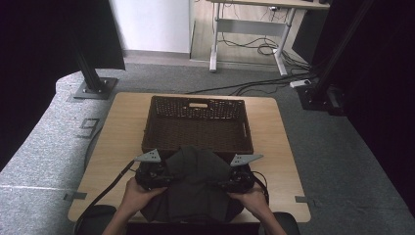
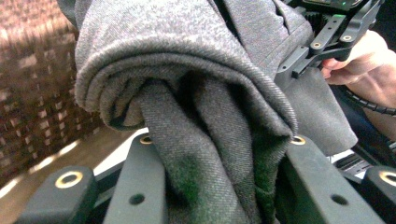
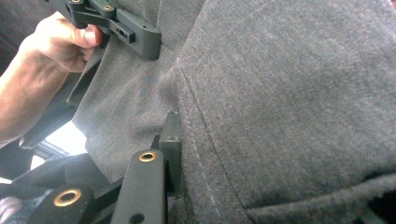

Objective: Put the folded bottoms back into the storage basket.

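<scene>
Both the left gripper (image 1: 155, 176) and right gripper (image 1: 238, 180) are clamping the folded grey garment (image 1: 198, 183) between them, its long axis spanning them, with the wicker basket (image 1: 197, 126) lying directly ahead.

Dark grey garment (image 1: 198, 183), woven fabric w/ fine twill-like texture, folded into a thick multi-layer bundle. In the high view it sits at the near edge of the table, center, bunched up into a peak in the middle, lower part spreading toward the near edge. Its far tip overlaps the near rim of the brown wicker basket (image 1: 197, 126). Held up on both sides.

Left gripper view: several folded layers (image 2: 187, 107), rounded fold edge on top, a bunch of cloth hanging down between the black jaws. Right gripper view: a flat panel (image 3: 289, 102) w/ a stitched seam running diagonally, hem edge at bottom right.
</scene>
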